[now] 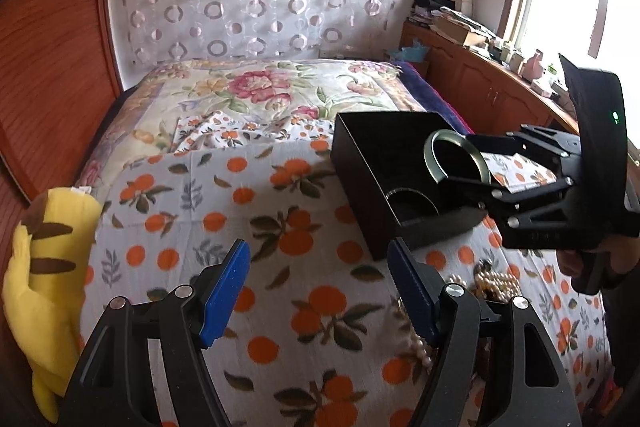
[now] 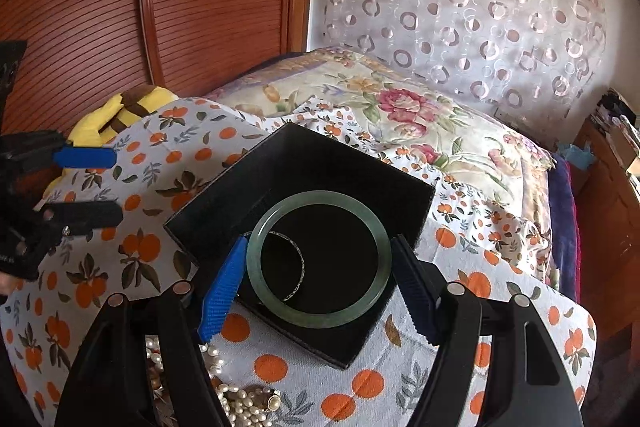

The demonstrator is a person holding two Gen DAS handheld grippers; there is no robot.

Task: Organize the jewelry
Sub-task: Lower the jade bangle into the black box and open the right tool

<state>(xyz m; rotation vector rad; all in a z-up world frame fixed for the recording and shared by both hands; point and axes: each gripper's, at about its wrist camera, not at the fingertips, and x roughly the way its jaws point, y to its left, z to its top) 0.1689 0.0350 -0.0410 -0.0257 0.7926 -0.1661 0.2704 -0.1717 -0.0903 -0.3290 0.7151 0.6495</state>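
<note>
My right gripper [image 2: 318, 281] is shut on a pale green jade bangle [image 2: 320, 319] and holds it above the open black box [image 2: 224, 211]. A thin silver bangle [image 2: 298, 259] lies inside the box. In the left wrist view the right gripper [image 1: 464, 167] holds the bangle [image 1: 436, 143] over the box [image 1: 368, 147], with the silver bangle [image 1: 404, 191] below. My left gripper [image 1: 320, 291] is open and empty, low over the bedspread in front of the box. A heap of pearl strands [image 2: 240, 403] lies beside the box; it shows near my left gripper [image 1: 496, 283].
The orange-print blanket [image 1: 248, 227] covers the bed. A yellow plush toy [image 1: 44, 287] lies at the left edge by the wooden wardrobe [image 1: 48, 47]. A cluttered wooden cabinet [image 1: 480, 75] runs along the right under the window.
</note>
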